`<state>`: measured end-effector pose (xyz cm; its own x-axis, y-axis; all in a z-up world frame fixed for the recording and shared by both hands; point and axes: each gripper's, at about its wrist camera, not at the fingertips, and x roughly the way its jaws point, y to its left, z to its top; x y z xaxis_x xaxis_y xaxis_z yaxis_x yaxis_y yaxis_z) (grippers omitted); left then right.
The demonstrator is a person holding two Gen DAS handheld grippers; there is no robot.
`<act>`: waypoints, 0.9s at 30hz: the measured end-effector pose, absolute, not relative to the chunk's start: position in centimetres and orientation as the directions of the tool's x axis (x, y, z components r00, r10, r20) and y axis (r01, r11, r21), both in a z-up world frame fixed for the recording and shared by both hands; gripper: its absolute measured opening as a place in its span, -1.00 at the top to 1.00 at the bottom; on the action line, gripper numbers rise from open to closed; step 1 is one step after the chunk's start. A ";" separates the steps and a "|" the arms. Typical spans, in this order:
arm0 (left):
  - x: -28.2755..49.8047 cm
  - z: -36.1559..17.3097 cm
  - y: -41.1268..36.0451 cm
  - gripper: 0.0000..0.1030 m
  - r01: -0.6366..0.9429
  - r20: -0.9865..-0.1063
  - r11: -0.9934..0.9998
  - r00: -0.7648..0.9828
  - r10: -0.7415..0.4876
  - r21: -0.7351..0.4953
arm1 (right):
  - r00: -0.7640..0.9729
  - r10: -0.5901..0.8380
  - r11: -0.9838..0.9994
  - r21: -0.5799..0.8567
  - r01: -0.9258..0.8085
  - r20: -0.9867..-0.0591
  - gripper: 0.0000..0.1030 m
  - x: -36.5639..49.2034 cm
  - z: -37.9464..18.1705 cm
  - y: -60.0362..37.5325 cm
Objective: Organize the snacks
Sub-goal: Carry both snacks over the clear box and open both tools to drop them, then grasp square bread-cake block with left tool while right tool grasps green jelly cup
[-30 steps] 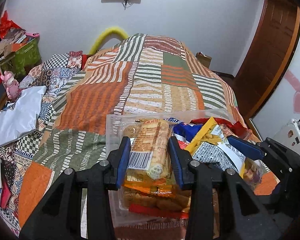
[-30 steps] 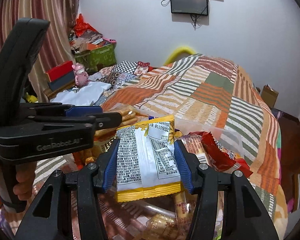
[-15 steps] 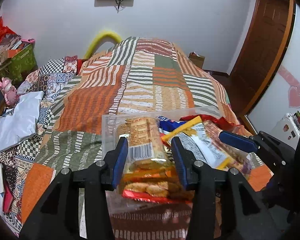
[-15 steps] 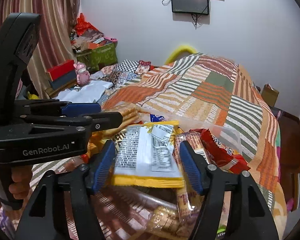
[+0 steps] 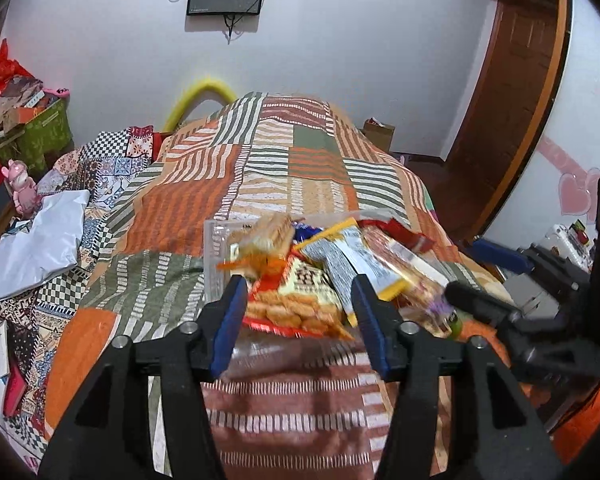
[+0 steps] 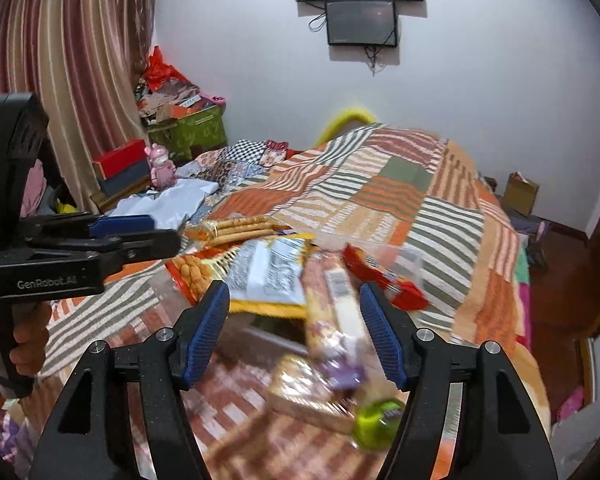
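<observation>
A clear plastic bin (image 5: 214, 256) on the quilted bed holds several snack packs. A biscuit-stick pack (image 5: 270, 234) lies at its far left, also in the right wrist view (image 6: 236, 228). A yellow-edged packet with a white label (image 5: 354, 258) lies on the pile (image 6: 268, 274). A red cracker bag (image 5: 296, 300) sits in front. My left gripper (image 5: 298, 316) is open and empty just behind the bin. My right gripper (image 6: 294, 320) is open and empty above the bin's right side.
The patchwork quilt (image 5: 260, 160) covers the bed beyond the bin. A red wrapper (image 6: 380, 276) and a green-topped item (image 6: 376, 420) lie in the bin. Clothes and boxes (image 5: 32, 236) are piled at the left. A wooden door (image 5: 504, 92) stands at the right.
Both grippers have opened and pulled back. The biscuit-stick pack left the left gripper and the yellow-edged packet left the right gripper; both now lie in the bin.
</observation>
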<state>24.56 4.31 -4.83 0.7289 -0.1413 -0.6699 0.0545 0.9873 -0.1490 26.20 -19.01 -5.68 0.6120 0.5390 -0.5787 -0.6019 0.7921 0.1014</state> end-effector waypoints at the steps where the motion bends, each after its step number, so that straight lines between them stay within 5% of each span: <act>1: 24.2 -4.9 4.2 -0.06 0.057 -0.669 0.988 0.731 -0.139 -0.143 | 0.618 0.534 0.798 0.103 -0.594 -0.577 -0.33 26.0 -5.7 -19.6; 11: 21.2 -7.3 1.8 -0.26 0.100 -0.689 0.985 0.704 -0.172 -0.143 | 0.626 0.474 0.850 0.135 -0.509 -0.620 -0.38 25.1 -8.2 -24.6; 24: 22.6 -11.9 -3.0 -0.27 0.157 -0.754 0.974 0.617 -0.226 -0.164 | 0.502 0.454 0.838 0.161 -0.522 -0.736 -0.38 26.7 -14.0 -24.9; 27: 23.1 -12.6 -3.9 -0.27 0.160 -0.762 0.976 0.611 -0.214 -0.145 | 0.457 0.465 0.829 0.192 -0.524 -0.758 -0.11 27.4 -14.9 -24.8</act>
